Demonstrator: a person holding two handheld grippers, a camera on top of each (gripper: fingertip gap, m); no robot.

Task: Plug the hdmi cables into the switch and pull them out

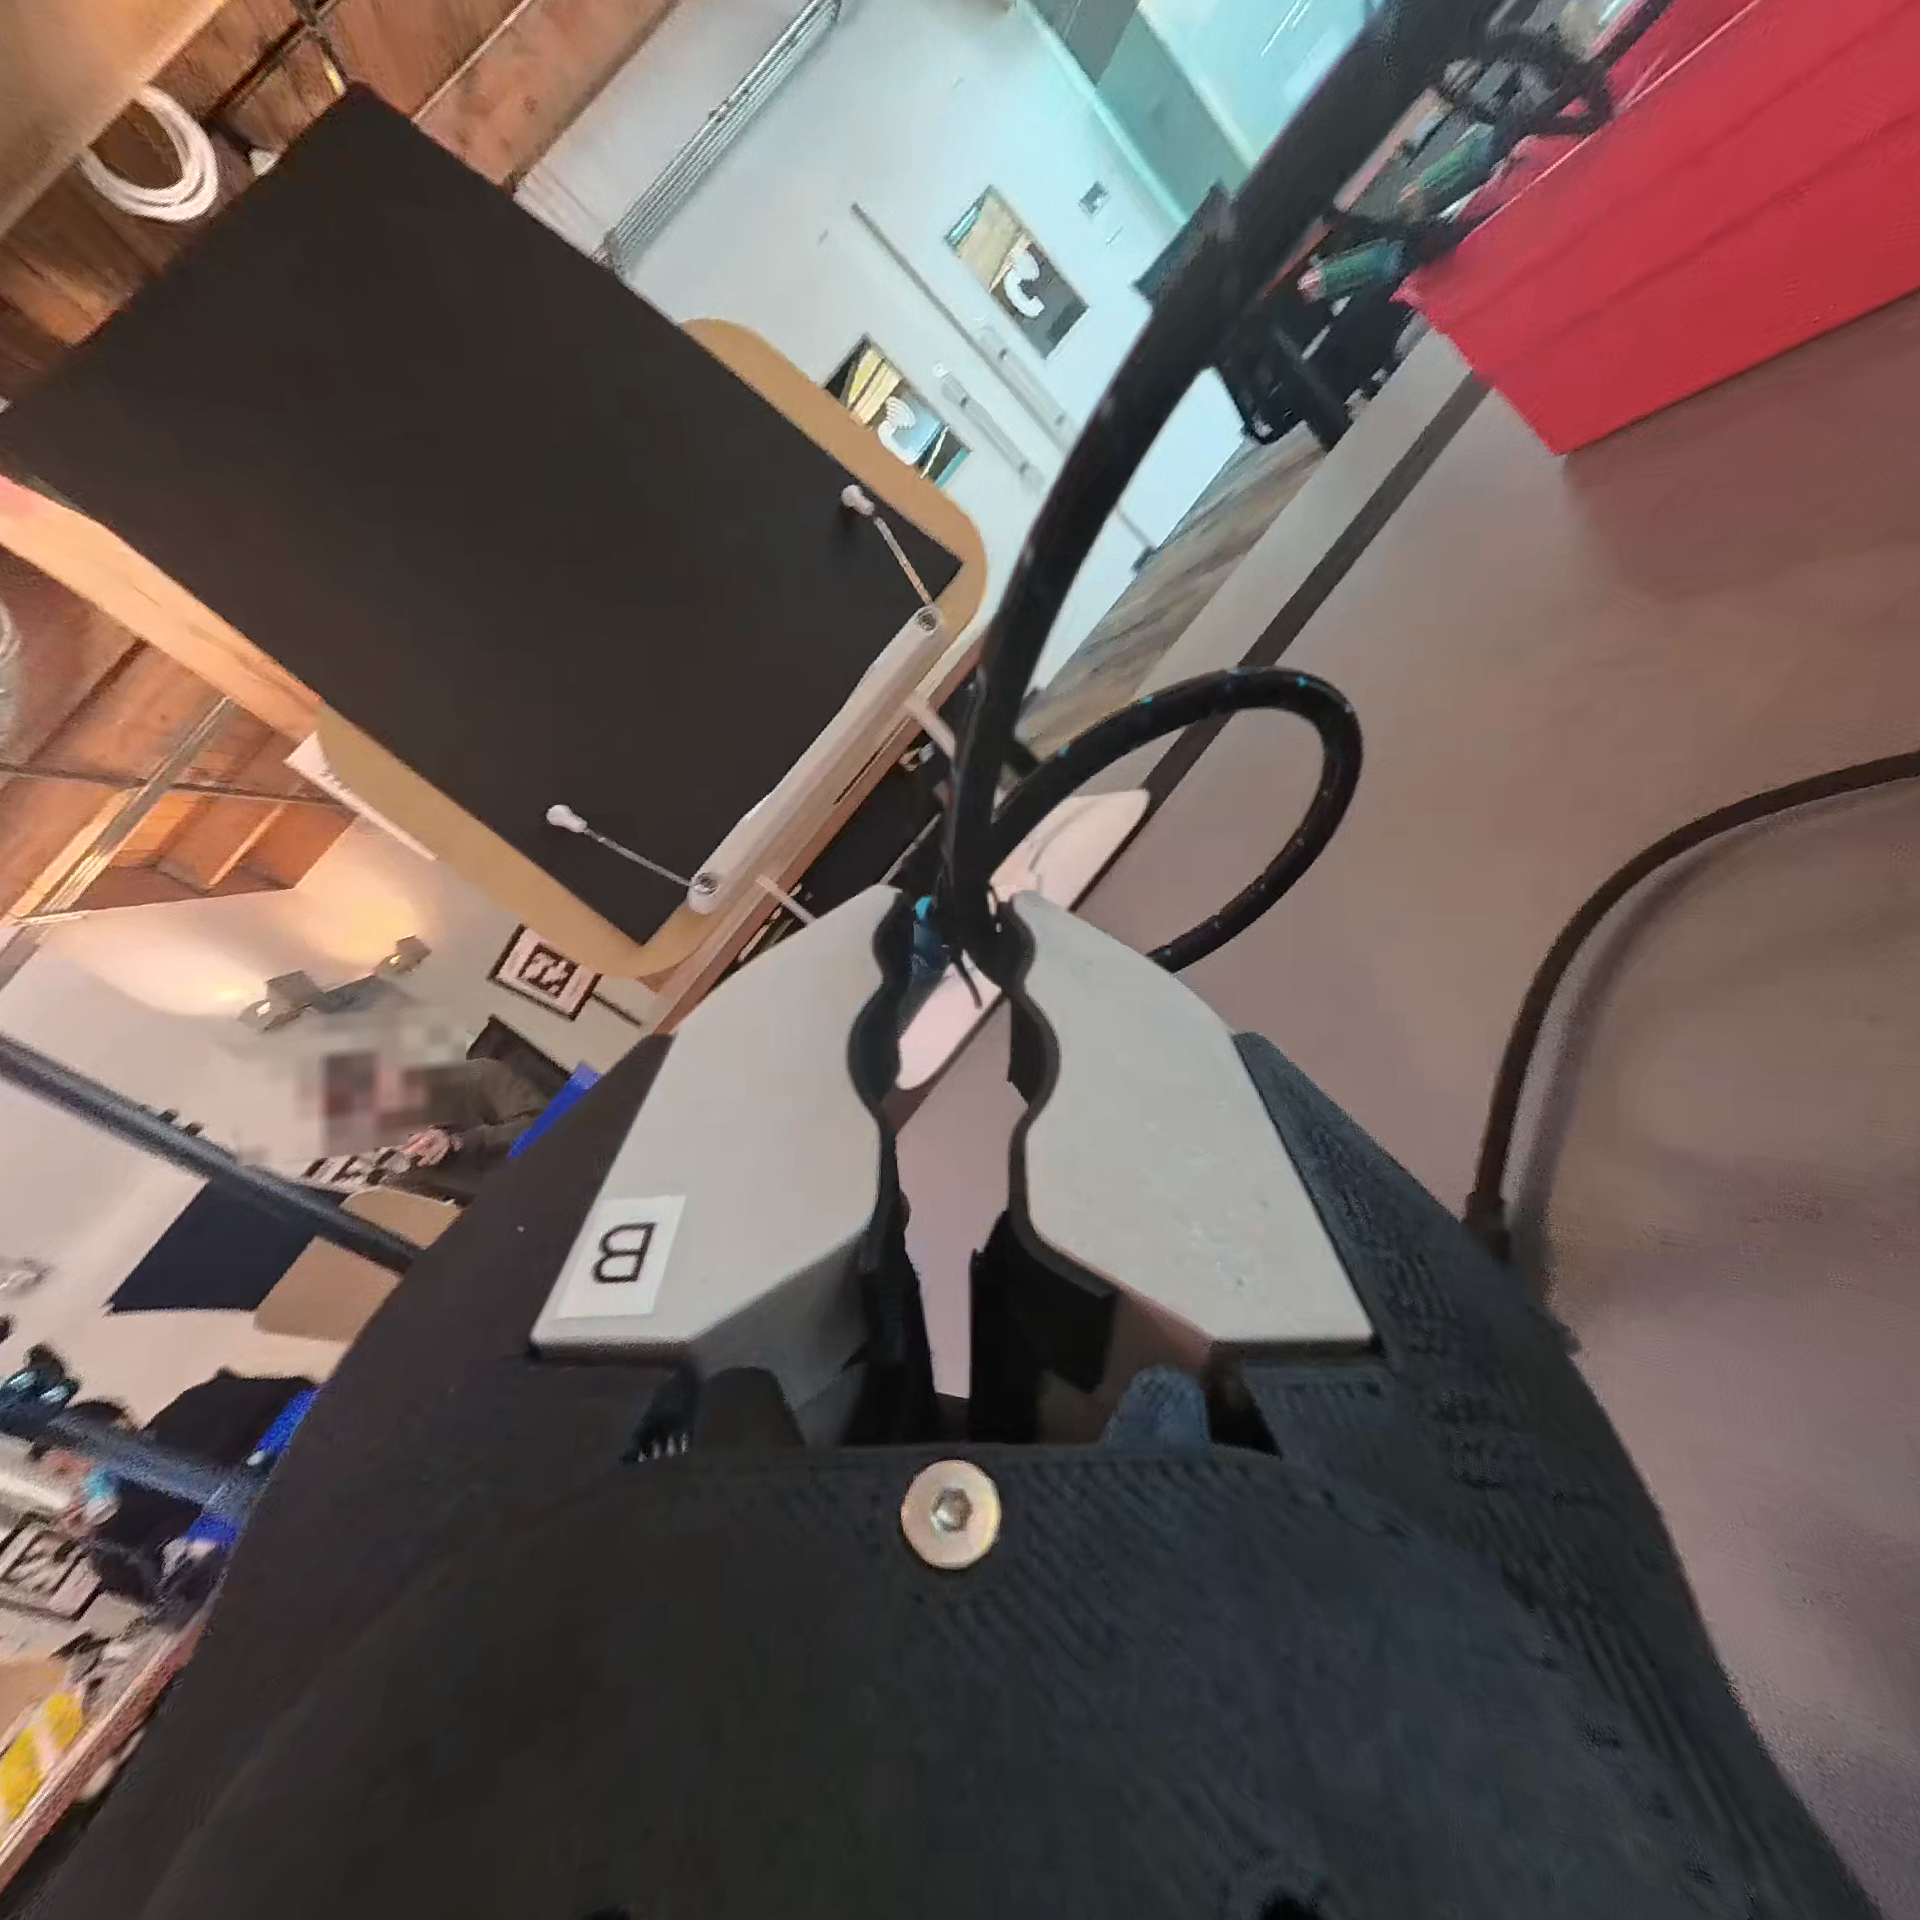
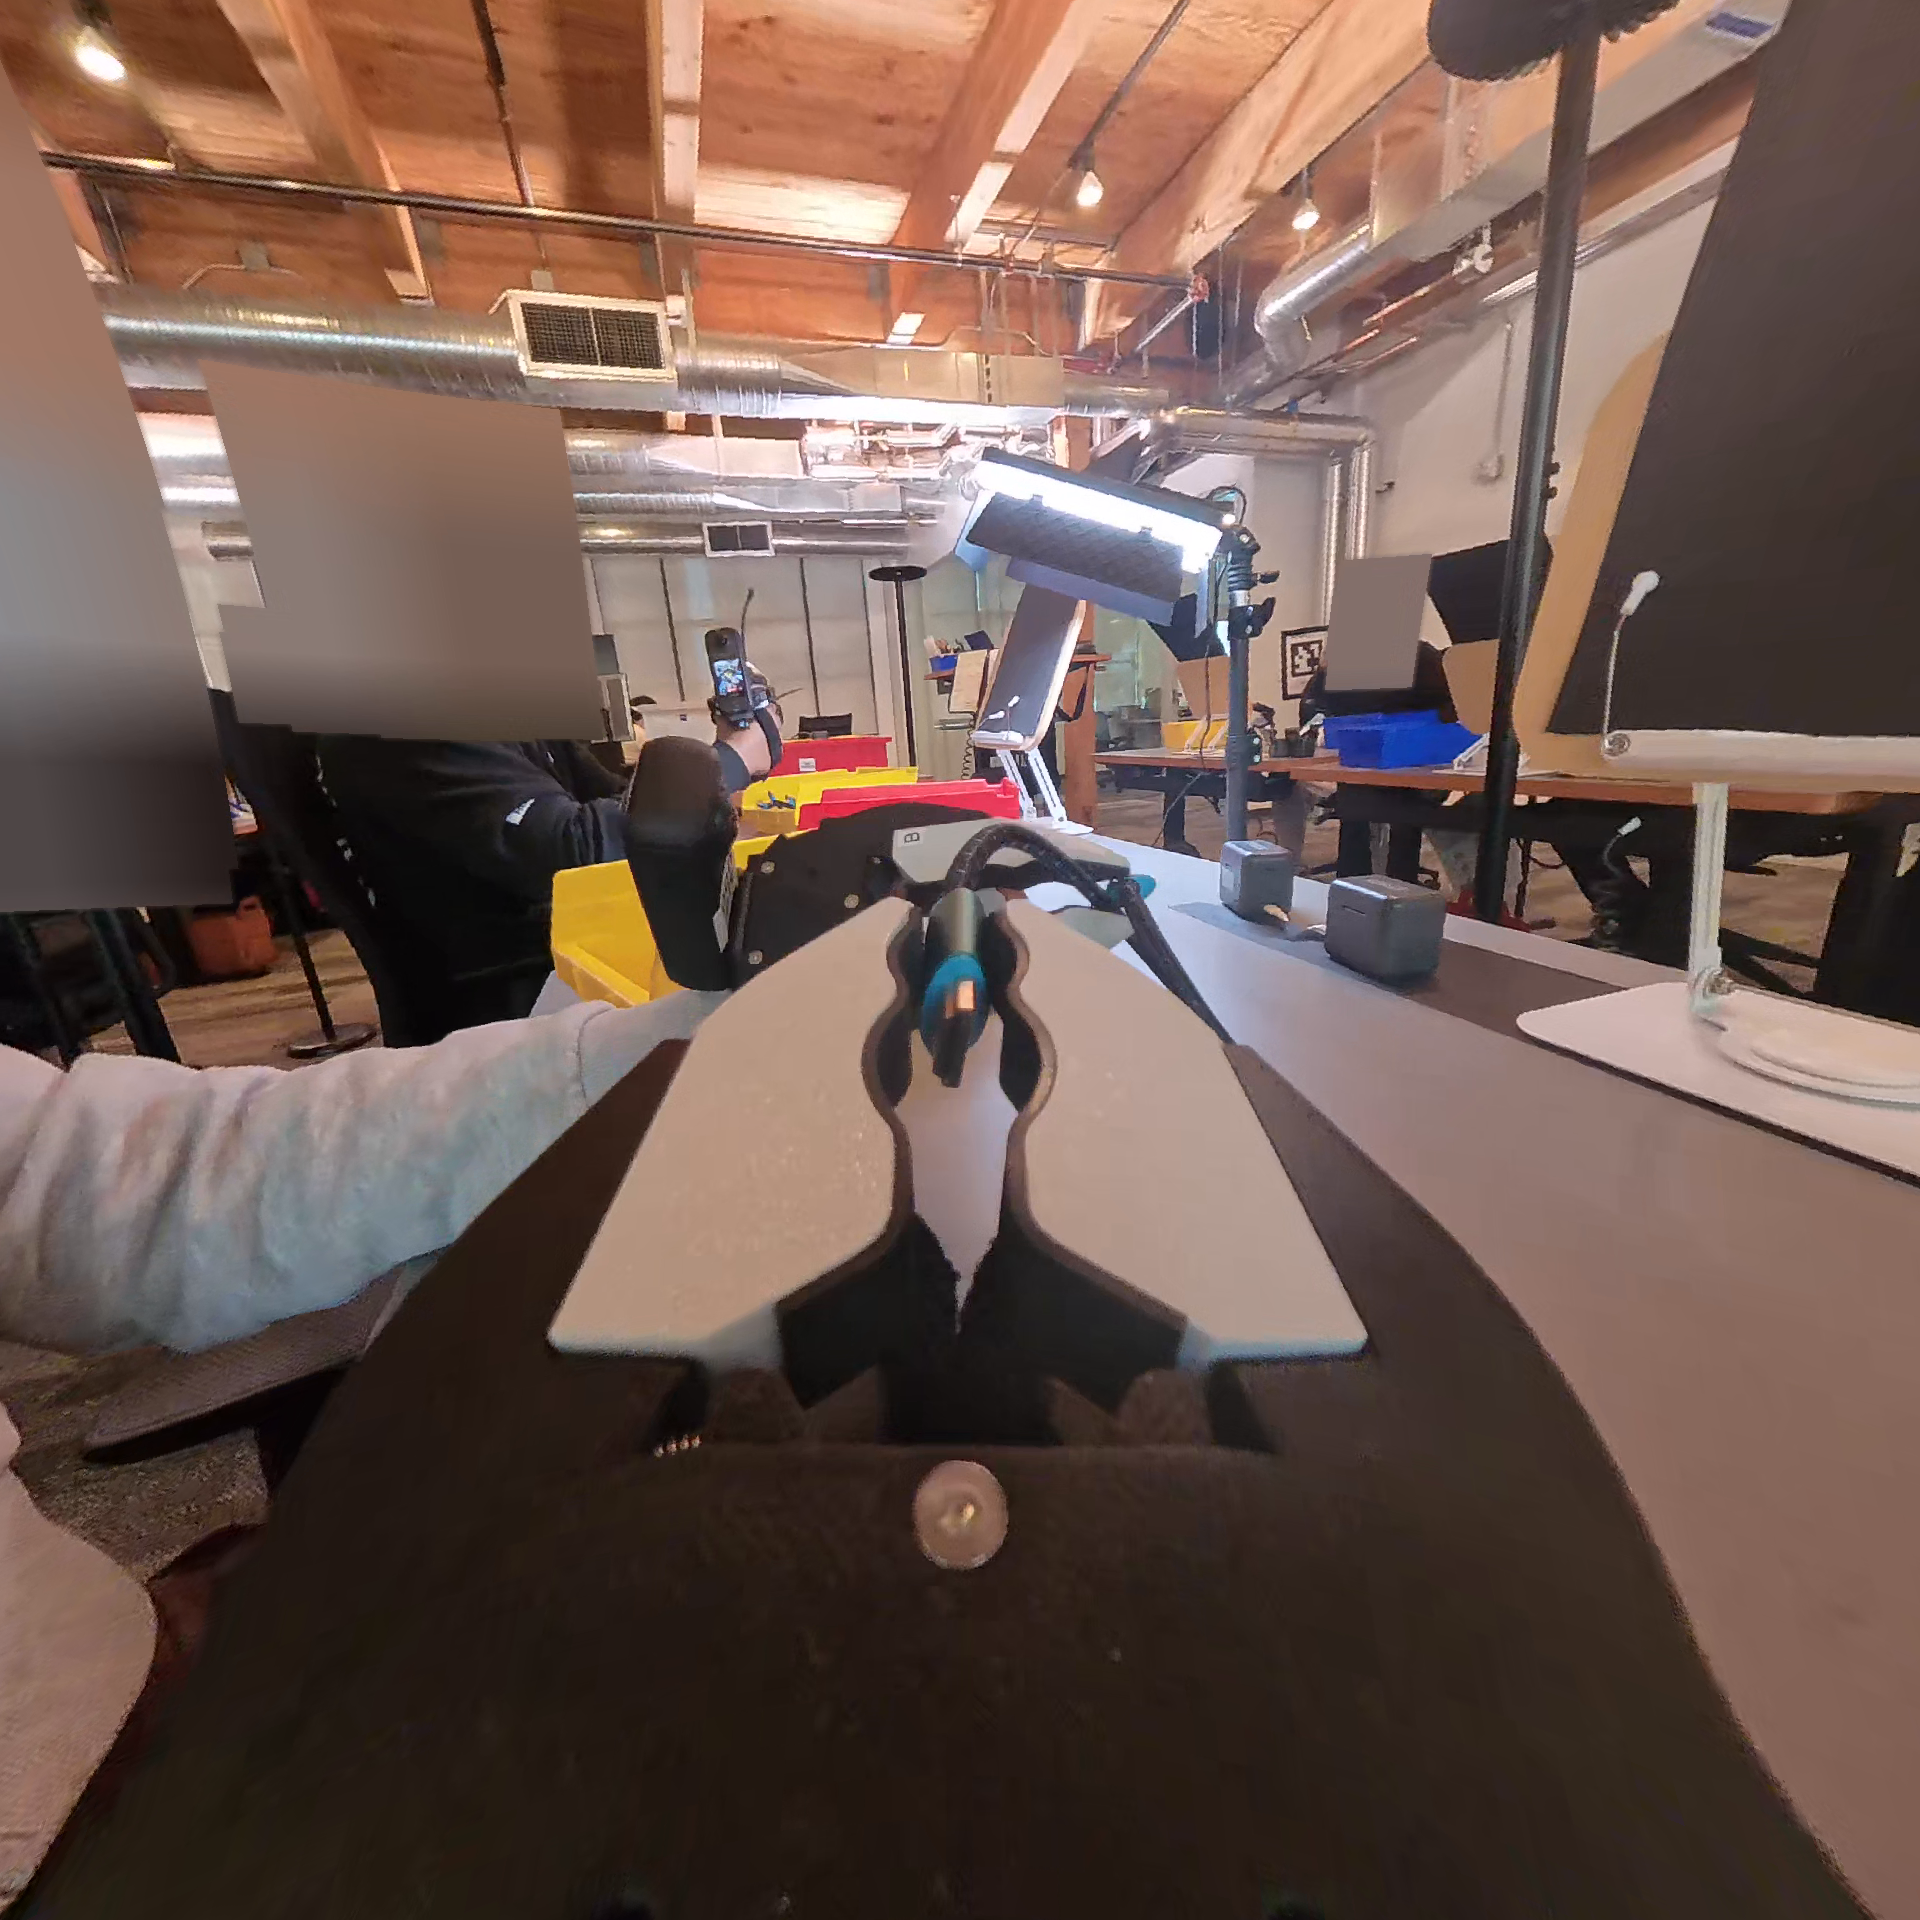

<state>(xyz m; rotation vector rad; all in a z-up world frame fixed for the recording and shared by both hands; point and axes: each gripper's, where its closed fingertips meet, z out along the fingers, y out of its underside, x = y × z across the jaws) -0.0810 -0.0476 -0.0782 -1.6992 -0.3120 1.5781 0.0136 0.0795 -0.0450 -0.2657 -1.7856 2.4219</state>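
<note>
My right gripper (image 2: 961, 916) is shut on an HDMI plug (image 2: 943, 987). The plug is black with a blue collar, and its metal end points back toward the camera. Its black braided cable (image 2: 1153, 951) arches to my left gripper (image 2: 1101, 860), which sits just beyond, above the grey table (image 2: 1507, 1299). In the left wrist view, my left gripper (image 1: 956, 925) is shut on black HDMI cable (image 1: 1060, 499), with a bit of blue showing at the fingertips. One cable strand loops to the right (image 1: 1340, 748). I cannot make out the switch.
A black board on a white stand (image 2: 1766, 416) with a white base plate (image 2: 1621, 1049) stands at the right. Two small grey boxes (image 2: 1387, 925) sit at the table's far edge. Yellow and red bins (image 2: 603, 935) are at the left, and a red bin (image 1: 1683, 239) is far off. A person's sleeve (image 2: 260, 1174) is at the left. A thin brown cable (image 1: 1558, 987) lies on the table.
</note>
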